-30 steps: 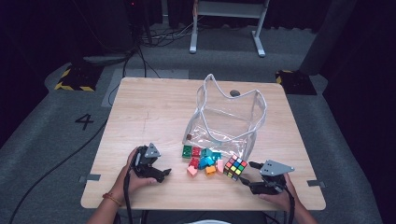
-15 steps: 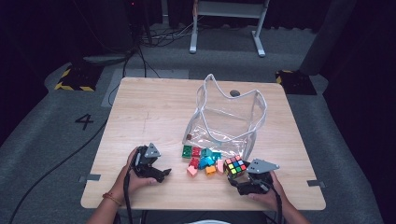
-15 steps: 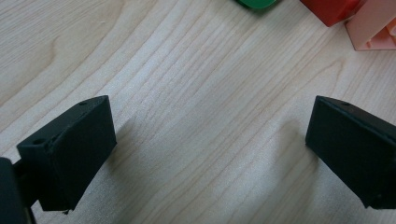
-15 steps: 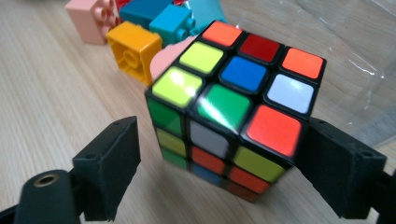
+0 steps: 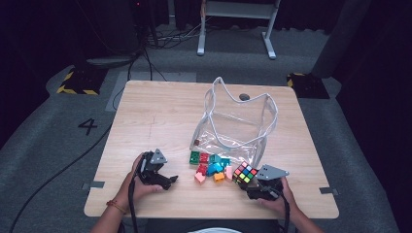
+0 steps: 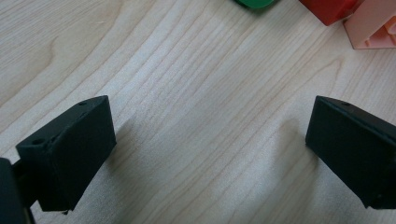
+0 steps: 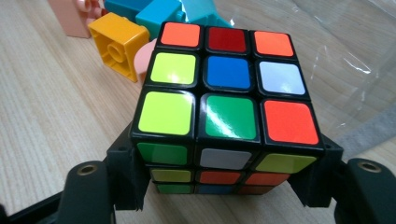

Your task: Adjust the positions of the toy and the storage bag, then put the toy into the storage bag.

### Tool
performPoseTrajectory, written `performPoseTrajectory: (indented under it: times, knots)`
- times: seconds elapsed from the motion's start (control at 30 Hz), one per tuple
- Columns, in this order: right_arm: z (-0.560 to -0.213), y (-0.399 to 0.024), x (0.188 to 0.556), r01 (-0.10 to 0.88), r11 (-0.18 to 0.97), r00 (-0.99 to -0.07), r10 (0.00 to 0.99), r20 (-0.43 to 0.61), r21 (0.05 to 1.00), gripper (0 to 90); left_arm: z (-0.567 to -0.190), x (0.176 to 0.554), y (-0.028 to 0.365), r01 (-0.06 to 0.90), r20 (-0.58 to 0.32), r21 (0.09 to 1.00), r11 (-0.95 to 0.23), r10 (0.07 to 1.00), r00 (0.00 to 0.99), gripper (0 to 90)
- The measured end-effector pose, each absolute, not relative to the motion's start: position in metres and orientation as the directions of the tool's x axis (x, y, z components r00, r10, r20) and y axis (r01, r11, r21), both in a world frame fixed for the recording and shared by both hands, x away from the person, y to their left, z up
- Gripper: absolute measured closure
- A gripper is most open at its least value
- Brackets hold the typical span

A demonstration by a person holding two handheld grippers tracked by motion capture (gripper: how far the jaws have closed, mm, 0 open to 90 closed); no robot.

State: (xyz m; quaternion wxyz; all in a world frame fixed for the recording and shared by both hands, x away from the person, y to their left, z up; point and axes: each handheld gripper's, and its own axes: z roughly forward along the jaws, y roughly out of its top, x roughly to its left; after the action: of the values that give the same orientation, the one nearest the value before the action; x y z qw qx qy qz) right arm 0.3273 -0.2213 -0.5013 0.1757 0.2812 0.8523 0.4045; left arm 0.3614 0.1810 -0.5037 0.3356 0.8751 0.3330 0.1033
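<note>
A scrambled puzzle cube (image 5: 245,173) (image 7: 224,107) sits on the wooden table (image 5: 160,111) near its front edge, beside a pile of small coloured blocks (image 5: 211,167). My right gripper (image 5: 247,183) (image 7: 224,182) has just been closing and now has the cube between its jaws, with a pad against each side of it. At the front left, a hand holds my left gripper (image 5: 167,182) (image 6: 210,144) open over bare wood, its jaws wide apart with nothing between them.
A clear plastic bag (image 5: 238,121) with a white rim stands open behind the blocks. An orange block (image 7: 114,42) and teal blocks (image 7: 159,11) lie just beyond the cube. Red (image 6: 334,9) and pink (image 6: 373,28) blocks lie ahead of the left gripper.
My right gripper slid left up to the cube and its jaws came in around it. The left gripper and the blocks stayed put.
</note>
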Motion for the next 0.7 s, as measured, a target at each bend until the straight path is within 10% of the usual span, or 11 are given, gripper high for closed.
performPoseTrajectory:
  times: [0.7]
  knots:
    - [-0.487, -0.251, 0.331, 0.309, 0.549, -0.815, 0.574, -0.081, 0.777, 33.8, -0.504, 0.364, 0.182, 0.502, -0.034, 0.654, -0.566, 0.641, 0.767, 1.4]
